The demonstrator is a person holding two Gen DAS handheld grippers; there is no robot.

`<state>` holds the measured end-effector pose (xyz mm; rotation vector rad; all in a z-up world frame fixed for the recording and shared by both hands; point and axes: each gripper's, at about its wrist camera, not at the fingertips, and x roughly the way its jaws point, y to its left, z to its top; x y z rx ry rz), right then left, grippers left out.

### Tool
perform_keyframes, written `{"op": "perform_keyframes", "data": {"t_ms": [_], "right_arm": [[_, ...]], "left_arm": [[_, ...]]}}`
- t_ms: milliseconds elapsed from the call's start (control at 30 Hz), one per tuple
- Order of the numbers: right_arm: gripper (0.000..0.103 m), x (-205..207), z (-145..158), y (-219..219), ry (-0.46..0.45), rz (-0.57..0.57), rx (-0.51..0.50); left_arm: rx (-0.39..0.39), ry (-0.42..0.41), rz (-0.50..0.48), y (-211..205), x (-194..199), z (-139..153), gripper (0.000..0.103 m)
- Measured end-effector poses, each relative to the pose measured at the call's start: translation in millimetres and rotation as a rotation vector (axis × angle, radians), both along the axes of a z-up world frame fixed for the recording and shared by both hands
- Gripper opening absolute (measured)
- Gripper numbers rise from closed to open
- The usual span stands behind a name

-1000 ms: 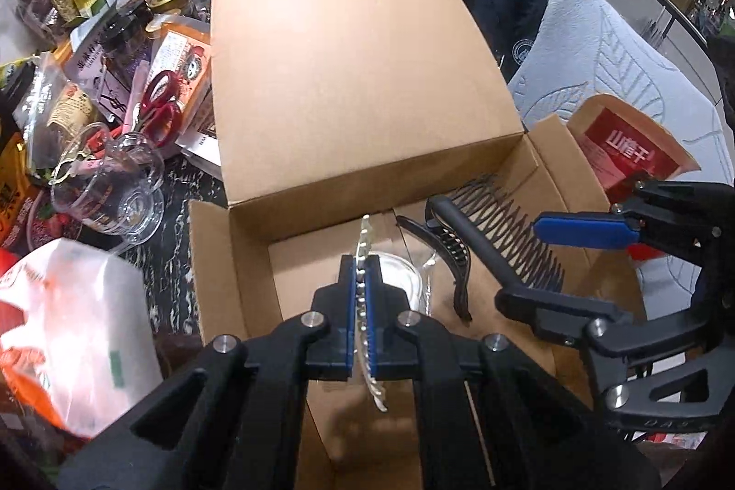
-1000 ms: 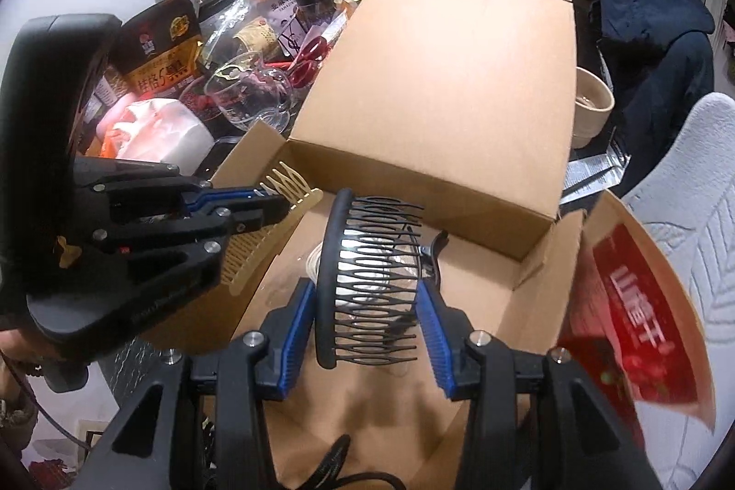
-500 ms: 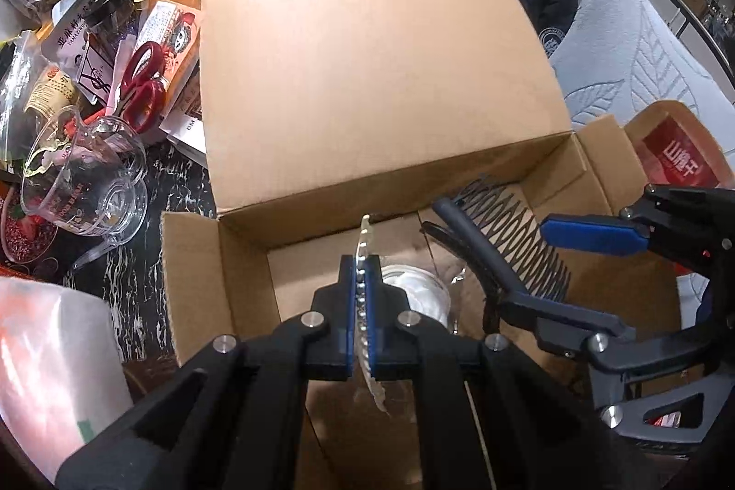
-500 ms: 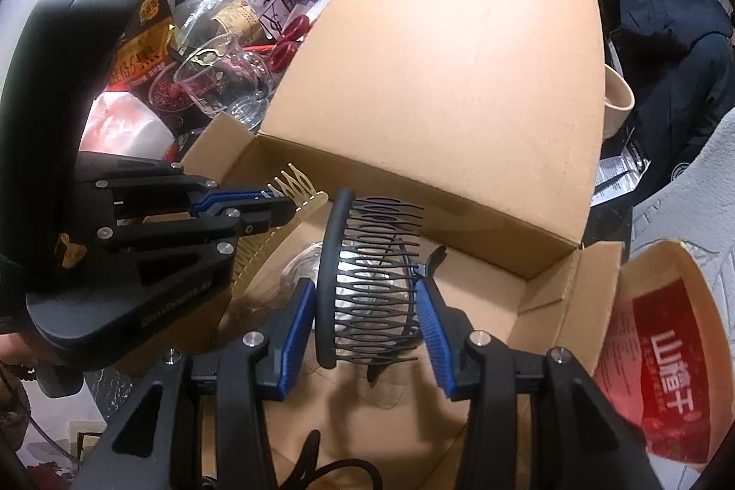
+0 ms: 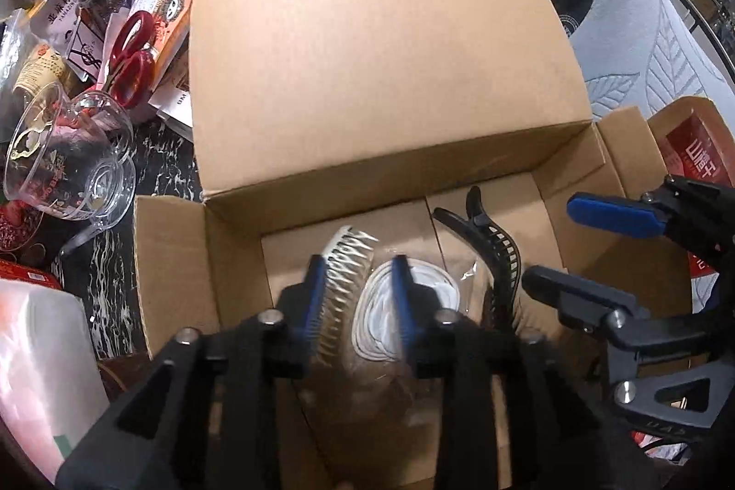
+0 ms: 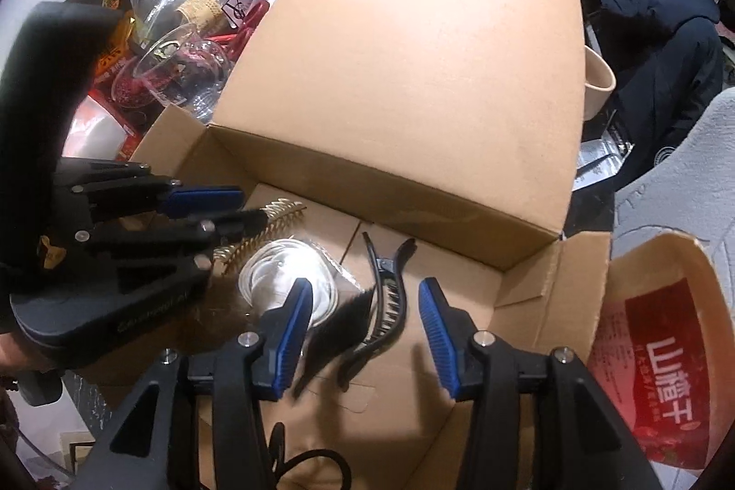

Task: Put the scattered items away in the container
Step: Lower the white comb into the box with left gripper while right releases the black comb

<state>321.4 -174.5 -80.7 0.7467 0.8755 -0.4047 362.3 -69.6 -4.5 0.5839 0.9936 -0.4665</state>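
Just popped both claws apart over the cardboard box point(image 5: 367, 76): left claw point(image 5: 356, 297) dropped gold comb point(image 5: 342, 288), right claw point(image 6: 363, 324) black comb point(image 6: 337, 324), tidying inside.

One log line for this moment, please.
left gripper: just opening, gold comb loose between jaws | right gripper: open, black comb loose | cardboard box: below both

Box point(image 5: 174, 288) on tabletop point(image 5: 151, 154), flap behind. Inside: gold comb point(image 5: 342, 288) left, coiled cable bag point(image 5: 432, 292) centre, black clip point(image 5: 500, 246) right. Glass cup point(image 5: 69, 164), scissors point(image 5: 131, 63) left of box.
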Motion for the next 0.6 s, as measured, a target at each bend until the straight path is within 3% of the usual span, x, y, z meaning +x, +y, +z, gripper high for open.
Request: {"op": "perform_keyframes", "data": {"t_ms": [67,100,167,267,600], "right_arm": [[0.053,-2,1,-1,-0.004,-0.01,0.004],[0.054,-3,1,0,-0.007,-0.012,0.006],[0.055,-6,5,0,-0.016,-0.018,0.003],[0.057,-10,8,2,-0.021,-0.028,-0.005],[0.064,-23,29,6,-0.042,-0.054,-0.032]], "left_arm": [[-0.003,-0.005,-0.01,-1,-4,2,0.067],[0.017,-0.019,-0.072,-2,-6,3,0.069],[0.047,-0.068,-0.065,-4,-10,7,0.08],[0.041,-0.068,-0.056,-3,-11,11,0.086],[0.046,-0.117,-0.05,2,-26,26,0.088]]}}
